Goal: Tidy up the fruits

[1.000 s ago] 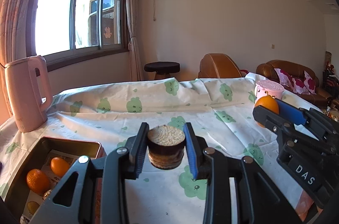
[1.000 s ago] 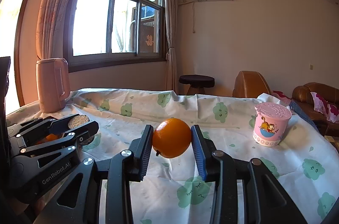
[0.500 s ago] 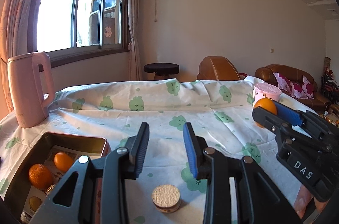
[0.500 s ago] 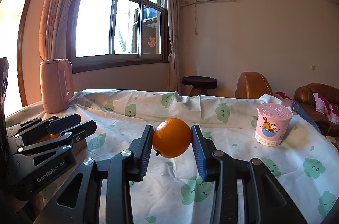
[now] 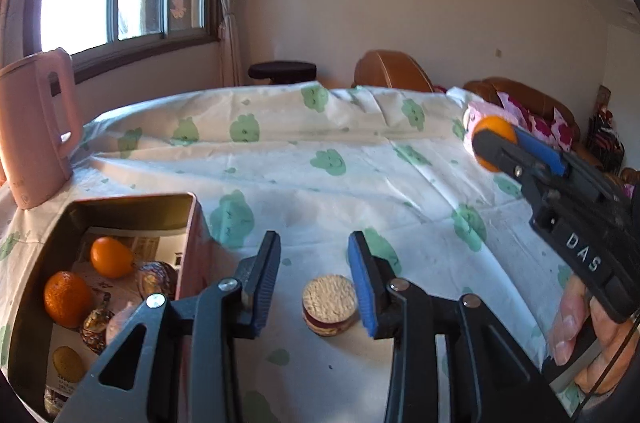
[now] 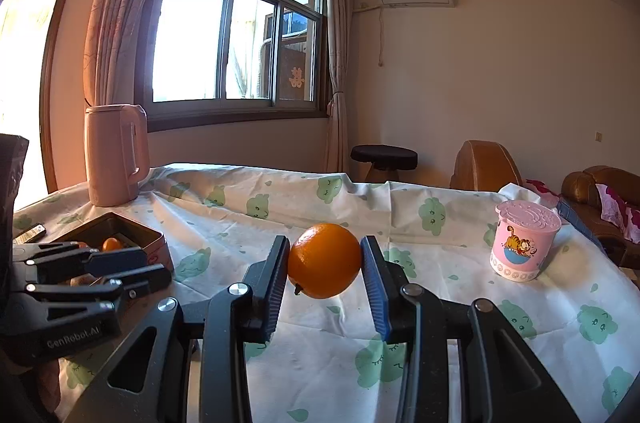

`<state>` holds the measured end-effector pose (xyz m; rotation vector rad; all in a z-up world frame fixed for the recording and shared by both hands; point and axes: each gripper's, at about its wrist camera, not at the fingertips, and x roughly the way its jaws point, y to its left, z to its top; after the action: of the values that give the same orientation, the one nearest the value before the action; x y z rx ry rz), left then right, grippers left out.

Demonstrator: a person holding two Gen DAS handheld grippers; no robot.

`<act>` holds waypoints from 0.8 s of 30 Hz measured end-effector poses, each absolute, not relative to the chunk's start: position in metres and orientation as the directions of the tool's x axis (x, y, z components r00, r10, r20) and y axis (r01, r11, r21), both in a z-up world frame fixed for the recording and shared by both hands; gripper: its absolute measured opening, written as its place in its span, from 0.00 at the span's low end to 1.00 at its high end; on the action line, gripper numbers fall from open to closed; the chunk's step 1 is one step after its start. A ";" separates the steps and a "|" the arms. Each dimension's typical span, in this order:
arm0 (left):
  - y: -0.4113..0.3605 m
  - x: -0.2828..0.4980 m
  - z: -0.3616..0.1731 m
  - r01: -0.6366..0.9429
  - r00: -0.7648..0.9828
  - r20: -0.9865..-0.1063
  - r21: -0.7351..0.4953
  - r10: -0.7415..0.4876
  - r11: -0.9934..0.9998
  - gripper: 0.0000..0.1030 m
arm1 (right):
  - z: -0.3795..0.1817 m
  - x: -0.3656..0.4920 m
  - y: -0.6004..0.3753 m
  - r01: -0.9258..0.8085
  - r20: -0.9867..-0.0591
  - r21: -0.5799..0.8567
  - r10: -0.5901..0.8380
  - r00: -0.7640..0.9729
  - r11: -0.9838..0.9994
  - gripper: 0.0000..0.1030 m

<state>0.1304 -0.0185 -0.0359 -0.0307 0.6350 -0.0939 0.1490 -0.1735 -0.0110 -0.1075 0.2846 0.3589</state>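
Tin (image 5: 192, 211) near end cut off; cup (image 5: 486, 111) half hidden behind orange (image 5: 494, 129).

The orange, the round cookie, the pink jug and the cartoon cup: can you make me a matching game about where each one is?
Things:
1. orange
2. round cookie
3. pink jug
4. cartoon cup

Places:
A. lying on the tablecloth, under the left gripper, whose jaws are opening and not touching it
B. standing at the far left of the table, near the window
C. squeezed between the pads of the right gripper, up off the cloth
D. standing on the right side of the table, lid on

Pairs: 1-C, 2-A, 3-B, 4-D
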 end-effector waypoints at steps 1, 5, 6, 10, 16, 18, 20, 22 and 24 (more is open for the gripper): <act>-0.020 0.132 -0.038 0.088 0.791 -0.602 -0.063 -0.108 0.994 0.37 | -0.011 0.150 -0.175 -0.361 -0.295 -0.047 0.332 0.896 0.931 0.37; -0.022 0.142 -0.048 0.116 0.731 -0.666 -0.093 -0.148 0.989 0.37 | -0.011 0.152 -0.178 -0.363 -0.300 -0.028 0.338 0.892 0.931 0.37; -0.022 0.143 -0.050 0.120 0.722 -0.675 -0.098 -0.155 0.988 0.37 | -0.011 0.152 -0.178 -0.364 -0.301 -0.027 0.339 0.891 0.931 0.37; -0.031 0.146 -0.054 0.136 0.701 -0.699 -0.069 -0.145 0.988 0.40 | -0.011 0.153 -0.177 -0.364 -0.303 -0.029 0.339 0.891 0.931 0.37; -0.027 0.152 -0.060 0.140 0.669 -0.725 -0.096 -0.166 0.985 0.34 | -0.012 0.154 -0.178 -0.364 -0.310 -0.024 0.339 0.888 0.931 0.38; -0.026 0.151 -0.059 0.141 0.673 -0.719 -0.103 -0.172 0.985 0.34 | -0.012 0.154 -0.177 -0.364 -0.309 -0.024 0.339 0.888 0.931 0.37; -0.024 0.147 -0.055 0.136 0.693 -0.701 -0.103 -0.169 0.985 0.34 | -0.012 0.153 -0.177 -0.363 -0.307 -0.026 0.339 0.890 0.931 0.37; -0.021 0.141 -0.051 0.131 0.717 -0.677 -0.103 -0.166 0.986 0.34 | -0.011 0.152 -0.176 -0.365 -0.300 -0.032 0.339 0.892 0.931 0.37; -0.017 0.134 -0.046 0.116 0.740 -0.655 -0.095 -0.150 0.989 0.34 | -0.011 0.151 -0.174 -0.374 -0.297 -0.035 0.348 0.889 0.927 0.37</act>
<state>0.1340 -0.0170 -0.0465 -0.0493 0.7228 -0.1458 0.1509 -0.1745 -0.0109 -0.0919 0.2913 0.3758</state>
